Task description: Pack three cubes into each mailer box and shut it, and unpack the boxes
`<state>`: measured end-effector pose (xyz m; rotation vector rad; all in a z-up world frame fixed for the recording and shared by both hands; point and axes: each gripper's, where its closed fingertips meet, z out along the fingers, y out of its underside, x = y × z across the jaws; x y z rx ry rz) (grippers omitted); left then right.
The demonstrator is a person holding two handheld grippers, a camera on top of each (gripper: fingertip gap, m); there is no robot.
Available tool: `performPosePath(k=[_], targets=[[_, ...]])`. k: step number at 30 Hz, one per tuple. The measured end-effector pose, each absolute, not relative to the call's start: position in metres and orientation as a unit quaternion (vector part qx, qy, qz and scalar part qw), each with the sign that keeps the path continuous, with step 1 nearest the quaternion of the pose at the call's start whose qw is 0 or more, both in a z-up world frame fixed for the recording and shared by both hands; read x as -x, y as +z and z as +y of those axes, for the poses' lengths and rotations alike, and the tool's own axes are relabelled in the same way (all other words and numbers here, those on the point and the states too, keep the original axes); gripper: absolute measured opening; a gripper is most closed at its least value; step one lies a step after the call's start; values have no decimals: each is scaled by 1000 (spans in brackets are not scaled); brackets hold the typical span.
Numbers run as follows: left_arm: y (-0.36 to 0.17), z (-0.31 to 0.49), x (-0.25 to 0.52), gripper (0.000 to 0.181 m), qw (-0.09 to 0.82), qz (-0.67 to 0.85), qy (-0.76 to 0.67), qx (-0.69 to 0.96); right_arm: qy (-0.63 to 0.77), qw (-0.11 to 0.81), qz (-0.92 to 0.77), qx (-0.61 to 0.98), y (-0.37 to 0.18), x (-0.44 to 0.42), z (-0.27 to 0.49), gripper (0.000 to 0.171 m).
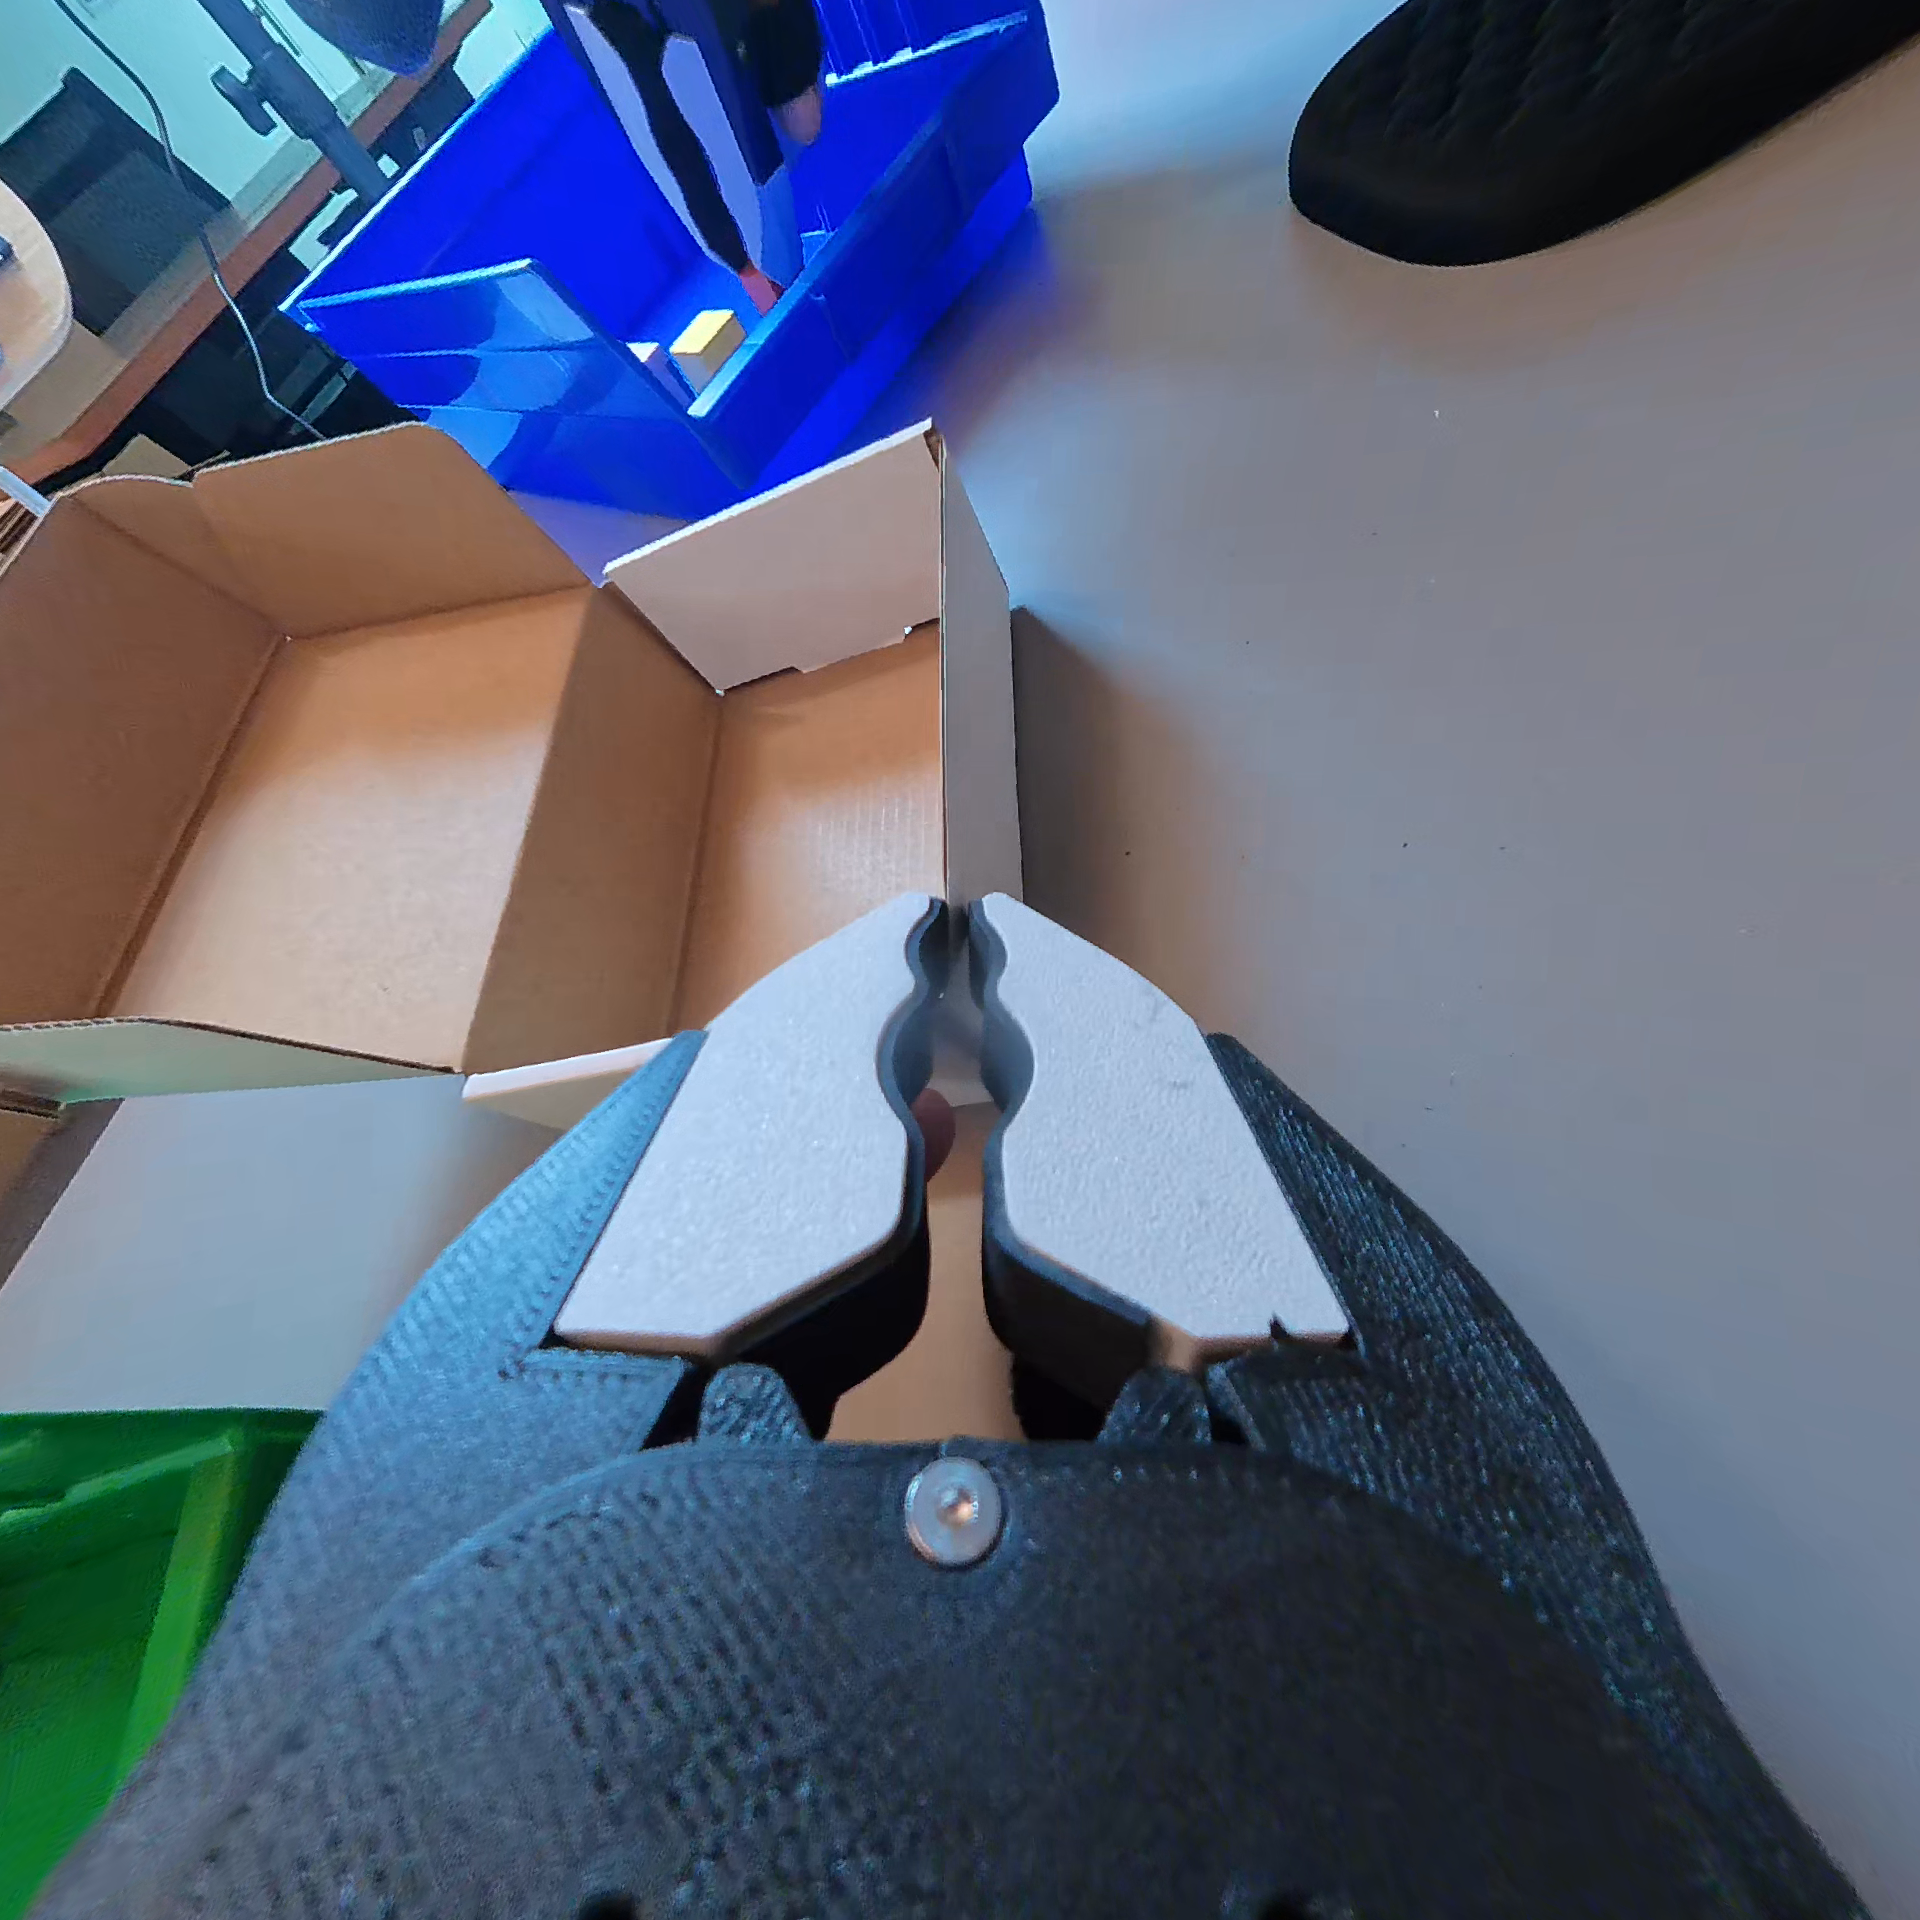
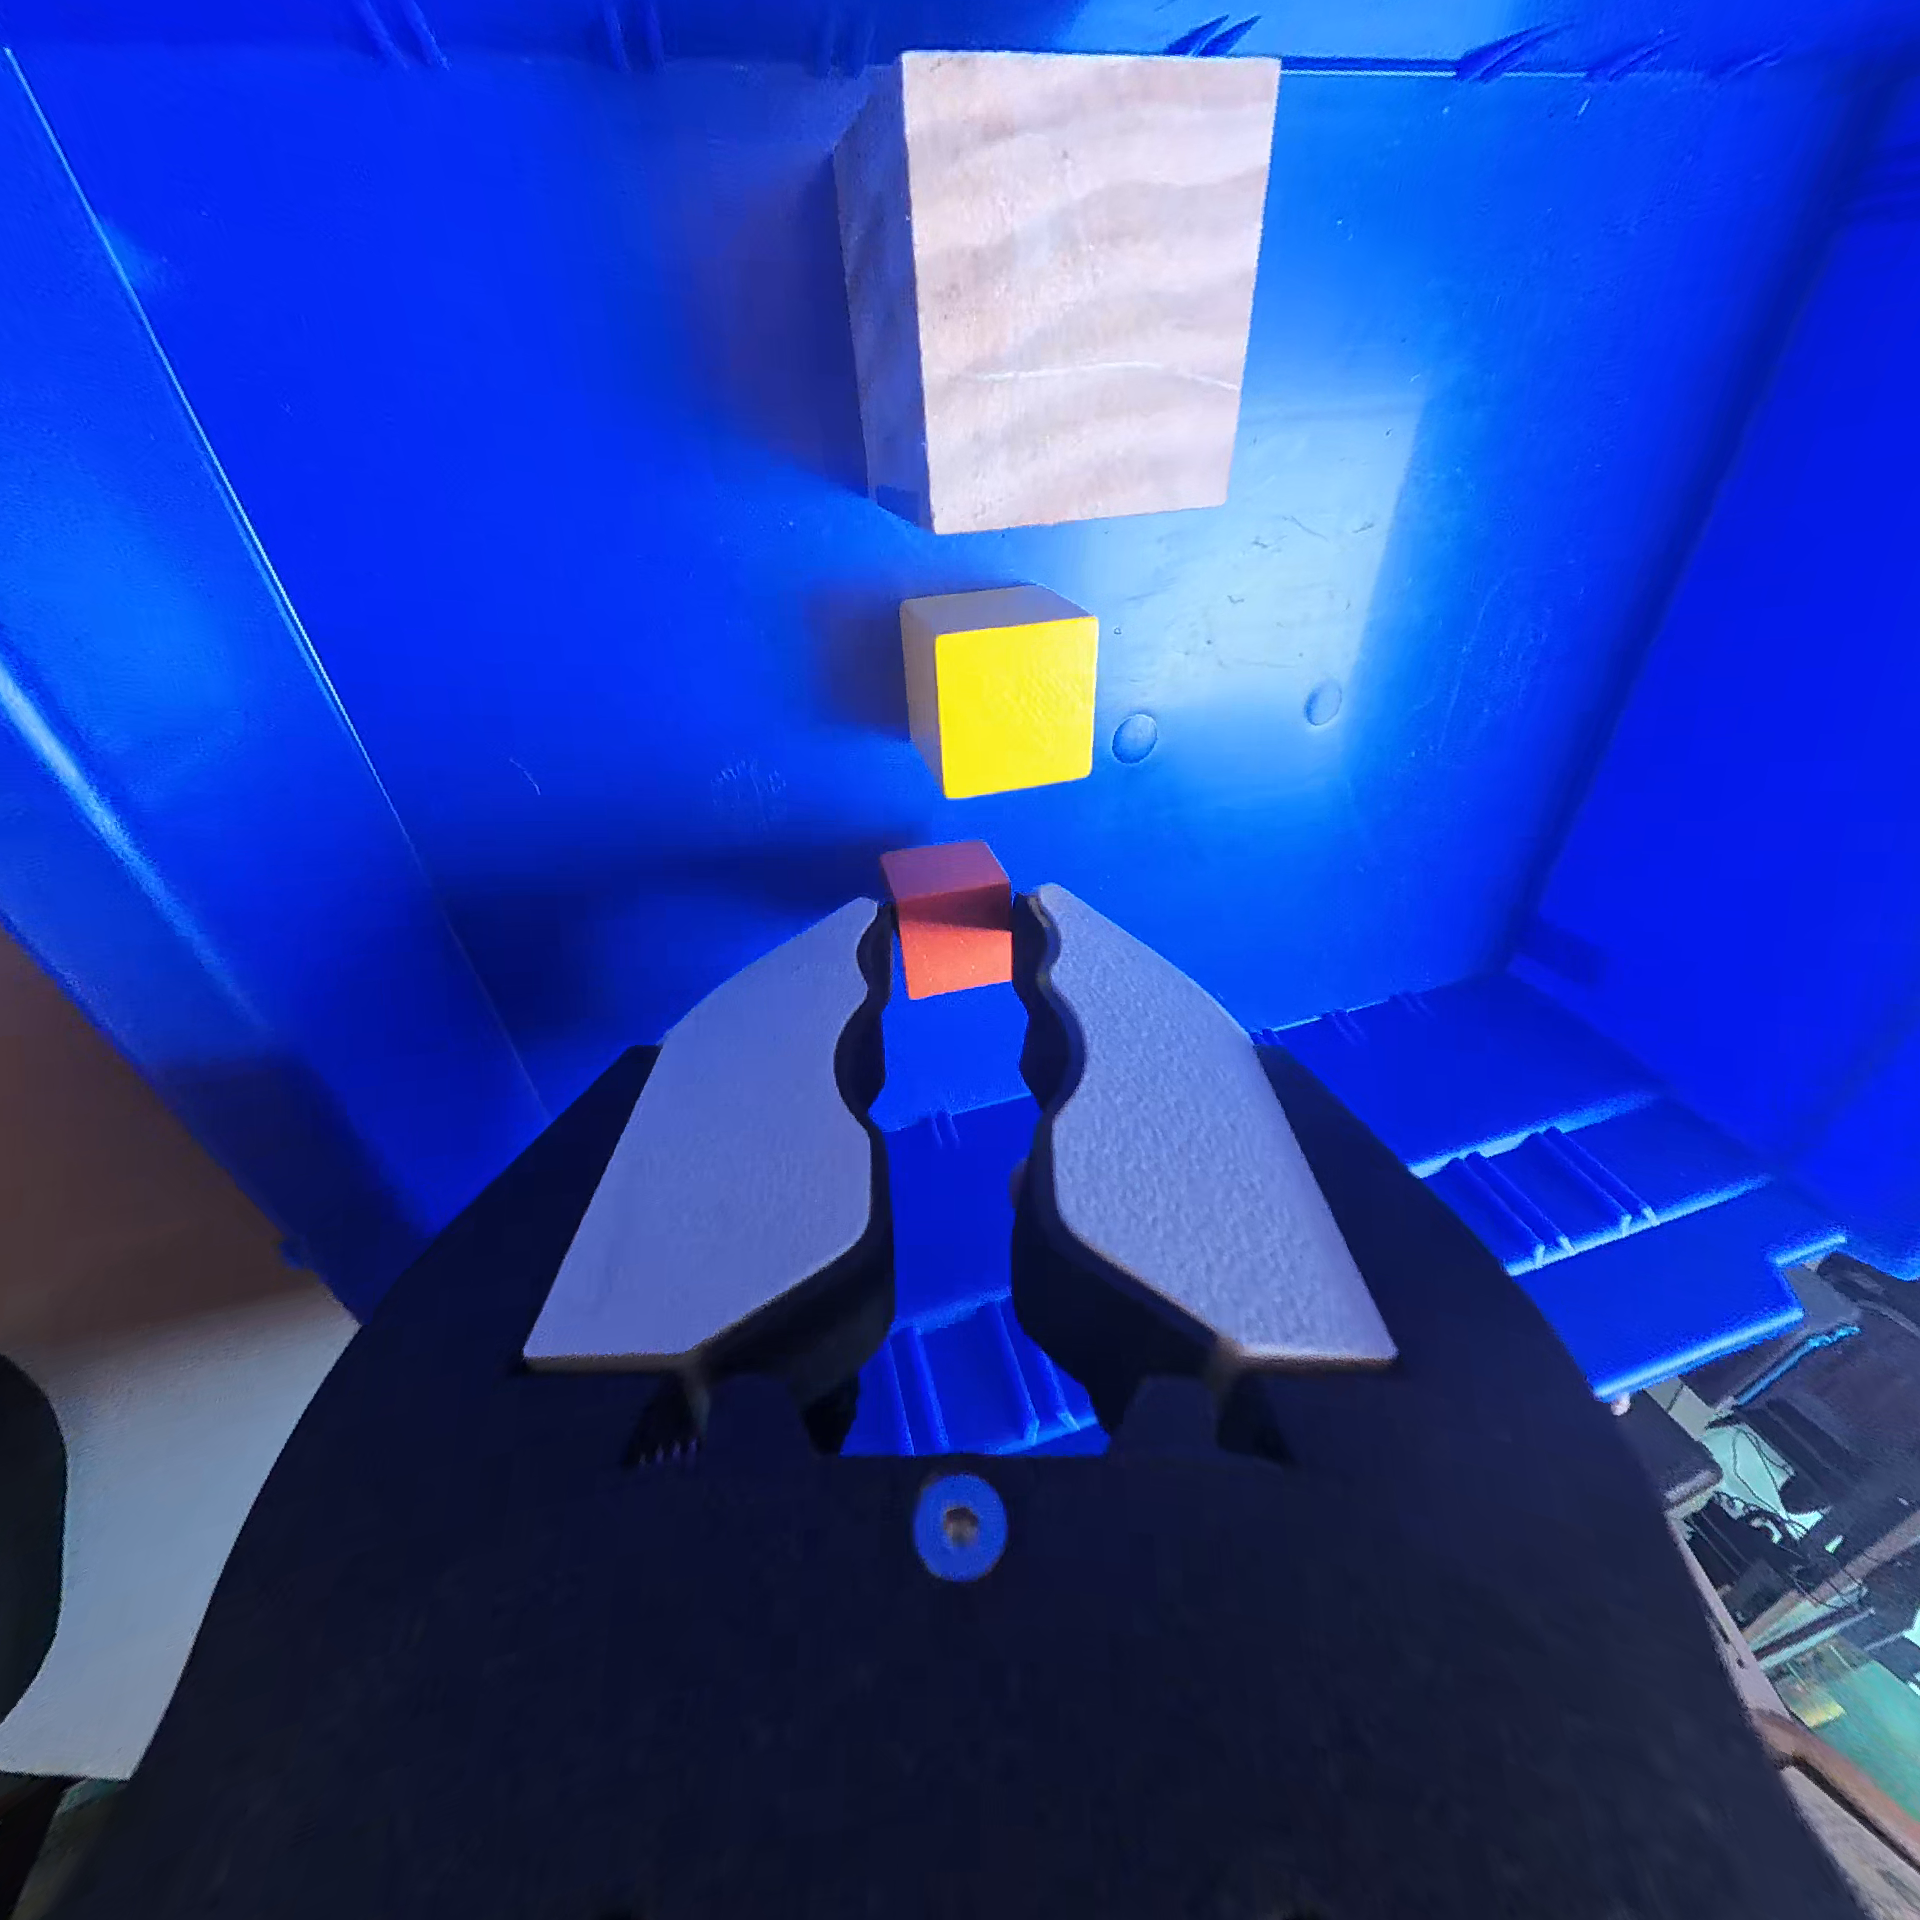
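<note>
The left gripper [image 1: 956, 914] has its grey fingers pinched together on the upright white side wall of an open brown-lined cardboard mailer box [image 1: 416, 790], which lies empty on the pale table [image 1: 1455, 831] at ten o'clock from the jaws. Beyond the box, at twelve o'clock, stands a blue plastic bin [image 1: 582, 343]; a green bin [image 1: 94, 1558] sits at seven o'clock (only its corner shows).

Inside the blue bin [image 2: 416, 623], the right gripper [image 2: 954, 904] has its jaws closed on a small red wooden cube [image 2: 951, 935], one fingertip against each side. At twelve o'clock from it a yellow cube [image 2: 1013, 707] rests on the bin floor, apart from the red one, and farther along the same line is a large plain wooden block [image 2: 1081, 301].
</note>
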<state>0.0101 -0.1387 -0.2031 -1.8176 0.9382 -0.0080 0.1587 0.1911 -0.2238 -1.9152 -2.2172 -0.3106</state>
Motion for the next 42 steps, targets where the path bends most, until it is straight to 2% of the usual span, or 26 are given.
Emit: performPosePath(k=[20,31,42], targets=[[-203,-140,-8,4,521,396,2,756,-102,123,-739,655,-228,-157,203,25],[-203,-140,-8,4,521,397,3,755,-60,316,-725,609,-168,-119,166,33],[-203,-137,6,5,521,392,27,758,89,401,-699,585,-174,-108,67,36]])
